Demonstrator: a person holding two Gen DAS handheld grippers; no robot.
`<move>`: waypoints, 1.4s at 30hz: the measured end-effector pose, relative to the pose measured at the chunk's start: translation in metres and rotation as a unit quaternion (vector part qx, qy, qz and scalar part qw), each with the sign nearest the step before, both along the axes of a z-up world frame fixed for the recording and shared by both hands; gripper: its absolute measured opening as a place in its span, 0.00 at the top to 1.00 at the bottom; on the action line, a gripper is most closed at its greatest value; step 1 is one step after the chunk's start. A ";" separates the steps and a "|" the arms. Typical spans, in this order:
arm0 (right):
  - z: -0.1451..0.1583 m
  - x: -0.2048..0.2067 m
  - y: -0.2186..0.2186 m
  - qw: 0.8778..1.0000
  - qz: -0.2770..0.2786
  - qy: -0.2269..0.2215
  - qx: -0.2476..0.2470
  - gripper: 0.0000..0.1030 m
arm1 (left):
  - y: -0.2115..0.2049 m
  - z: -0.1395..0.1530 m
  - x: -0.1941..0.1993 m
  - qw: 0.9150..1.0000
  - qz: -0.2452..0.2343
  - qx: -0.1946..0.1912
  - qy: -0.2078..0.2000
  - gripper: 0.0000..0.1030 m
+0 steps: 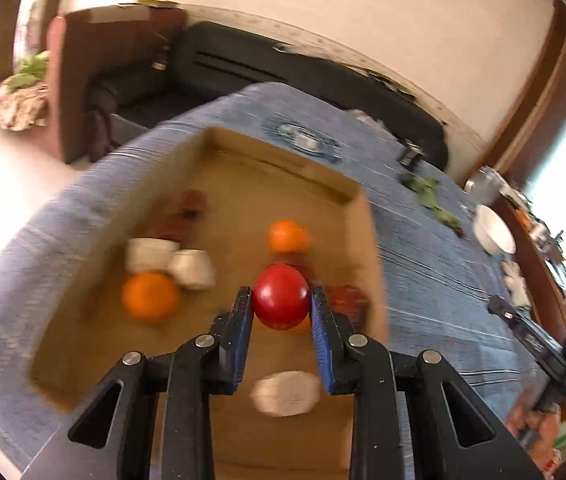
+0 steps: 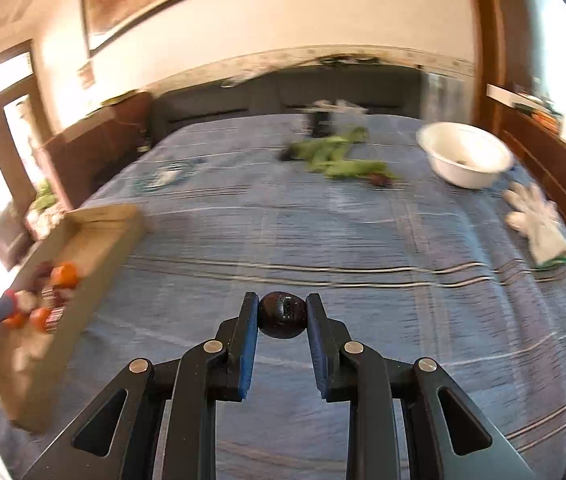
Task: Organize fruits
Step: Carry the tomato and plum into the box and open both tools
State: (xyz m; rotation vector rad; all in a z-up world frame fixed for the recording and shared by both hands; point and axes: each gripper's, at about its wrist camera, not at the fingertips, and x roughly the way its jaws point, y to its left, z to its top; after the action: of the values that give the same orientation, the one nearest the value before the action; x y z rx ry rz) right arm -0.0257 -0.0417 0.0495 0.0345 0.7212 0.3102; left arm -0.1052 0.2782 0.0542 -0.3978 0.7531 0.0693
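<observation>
Our left gripper clamps a glossy round red fruit between its blue pads, above the shallow cardboard box of oranges. Our right gripper pinches a small dark round fruit over the blue striped bedspread, a white bowl beyond.

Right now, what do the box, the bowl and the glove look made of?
Box: plain corrugated cardboard by its look, matte tan walls. Bowl: glossy white, plastic or enamel; can't tell which. Glove: white knit fabric, probably cotton, with a green cuff edge.
</observation>
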 end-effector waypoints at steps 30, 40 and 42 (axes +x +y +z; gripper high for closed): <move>-0.022 -0.021 0.193 0.977 0.199 0.078 0.003 0.73 | 0.021 -0.032 -0.009 0.998 0.010 0.046 0.041 0.64; -0.025 -0.021 0.191 0.979 0.189 0.079 0.010 0.73 | 0.019 -0.032 -0.010 0.999 0.003 0.041 0.035 0.55; -0.025 -0.020 0.188 0.979 0.185 0.082 0.017 0.68 | 0.018 -0.032 -0.009 0.999 0.003 0.042 0.035 0.55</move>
State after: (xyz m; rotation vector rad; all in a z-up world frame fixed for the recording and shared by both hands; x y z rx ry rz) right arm -0.0461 0.1459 0.0246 -0.0434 0.8854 0.6820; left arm -0.1143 0.2958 0.0223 -0.3192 0.8150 0.1201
